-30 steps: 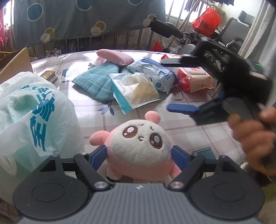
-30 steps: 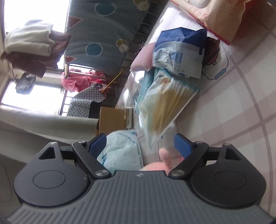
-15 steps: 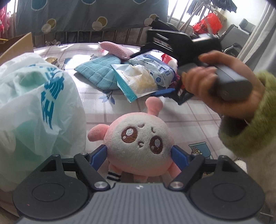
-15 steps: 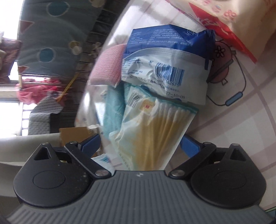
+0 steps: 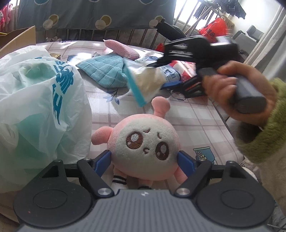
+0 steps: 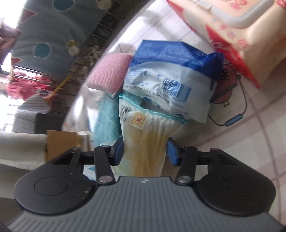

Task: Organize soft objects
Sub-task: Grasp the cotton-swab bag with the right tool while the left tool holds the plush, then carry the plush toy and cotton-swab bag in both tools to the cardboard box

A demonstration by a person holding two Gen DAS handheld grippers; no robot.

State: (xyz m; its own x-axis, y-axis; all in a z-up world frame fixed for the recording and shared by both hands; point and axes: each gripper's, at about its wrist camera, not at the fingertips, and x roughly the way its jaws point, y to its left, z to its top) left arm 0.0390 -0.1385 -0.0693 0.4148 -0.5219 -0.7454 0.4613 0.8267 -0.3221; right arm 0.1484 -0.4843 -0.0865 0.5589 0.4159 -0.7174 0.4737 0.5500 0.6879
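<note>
Pink-and-white plush toy (image 5: 144,142) clamped between blue pads of left gripper (image 5: 144,160), pads pressing into both sides of round head; face turned toward camera, one ear up, striped legs hanging behind the jaws. Held low over checked pink desk cover (image 5: 193,123), just beside crumpled white plastic bag with blue print (image 5: 41,100) at left.

Right gripper (image 6: 145,149) just closed, jaws now pinching clear pack of cotton swabs (image 6: 148,132) across its lower half; pack bulging above pads. From left wrist view, same pack (image 5: 144,80) raised off the desk, blurred, teal edge strip lowermost. Right hand (image 5: 237,92) wrapped round grey gripper handle, green fleecy sleeve (image 5: 262,132) at wrist.

Remaining on desk: teal quilted cloth (image 5: 105,69) lying flat toward the far side; pink knitted pad (image 5: 121,49) behind it, near the railing; blue-and-white plastic pack with barcode (image 6: 171,80) overlapping upper end of swab pack in right wrist view, contact between the two not determinable; red-and-cream wet wipes pack (image 6: 236,33) beyond it, near desk edge. Cardboard box (image 5: 19,38) at far left behind the bag. Dark spotted fabric (image 5: 89,12) hung over railing in background. Red plastic bag (image 5: 212,30) at upper right, off the desk.
</note>
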